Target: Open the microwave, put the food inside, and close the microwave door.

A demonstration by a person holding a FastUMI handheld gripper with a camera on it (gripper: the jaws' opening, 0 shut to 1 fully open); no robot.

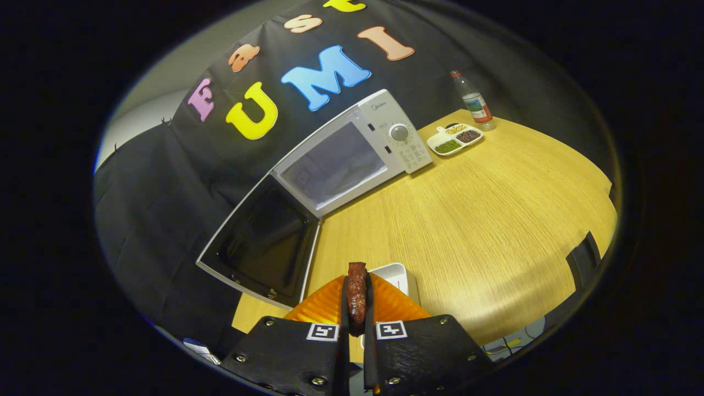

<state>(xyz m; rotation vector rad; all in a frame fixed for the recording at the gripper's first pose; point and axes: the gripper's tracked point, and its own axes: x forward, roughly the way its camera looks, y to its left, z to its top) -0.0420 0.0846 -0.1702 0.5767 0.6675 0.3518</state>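
Currently I log the food (356, 297), a dark reddish-brown piece, clamped upright between both fingers of my gripper (356, 322), held above an orange ridged plate (324, 308) and a white container (395, 273). Beyond them: microwave (352, 151), door (261, 242) swung fully open; well apart, a divided snack tray (455, 139), a bottle (474, 102), all on the wooden table (484, 220).

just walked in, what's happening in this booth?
A person's handheld tool is shut on a piece of food, held above an orange plate on the table. The microwave ahead already has its door swung open, so the food goes inside next, then the door gets closed. A sectioned snack dish and bottle sit beyond, unused.
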